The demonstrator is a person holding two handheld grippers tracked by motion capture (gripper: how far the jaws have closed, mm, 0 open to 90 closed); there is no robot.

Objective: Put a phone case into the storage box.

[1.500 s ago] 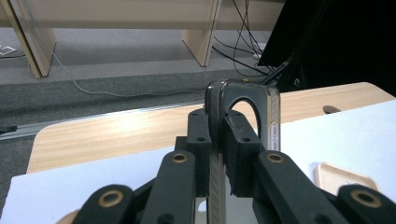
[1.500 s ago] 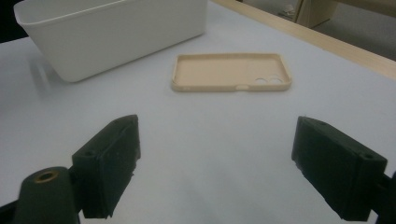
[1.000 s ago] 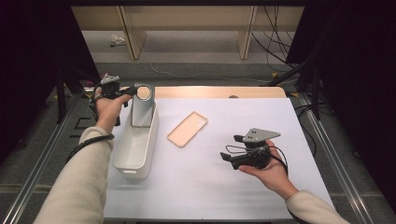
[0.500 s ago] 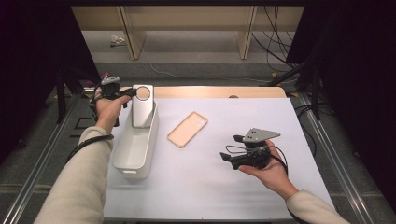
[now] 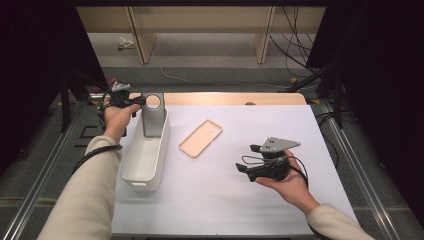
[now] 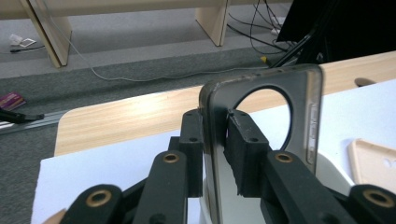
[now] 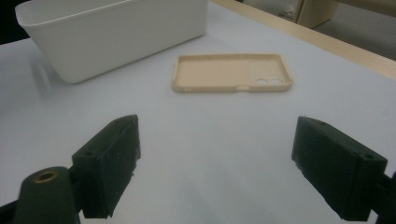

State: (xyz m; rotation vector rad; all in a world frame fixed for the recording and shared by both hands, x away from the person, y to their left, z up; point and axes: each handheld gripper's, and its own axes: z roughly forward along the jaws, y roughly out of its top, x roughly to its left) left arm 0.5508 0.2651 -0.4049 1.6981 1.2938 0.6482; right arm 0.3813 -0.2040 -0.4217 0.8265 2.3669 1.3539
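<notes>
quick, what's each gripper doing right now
Left gripper: shut on the grey phone case, upright over the white bin.
Right gripper: open, holding nothing.

The grey case (image 5: 153, 116) stands upright at the upper left of the high view, its lower end inside the far end of the white bin (image 5: 145, 160). It is glossy, with a round camera hole near its top edge, and it is pinched at that edge.

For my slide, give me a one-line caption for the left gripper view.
Left gripper clamps the edge of a grey phone case, held upright above the white bin.
</notes>
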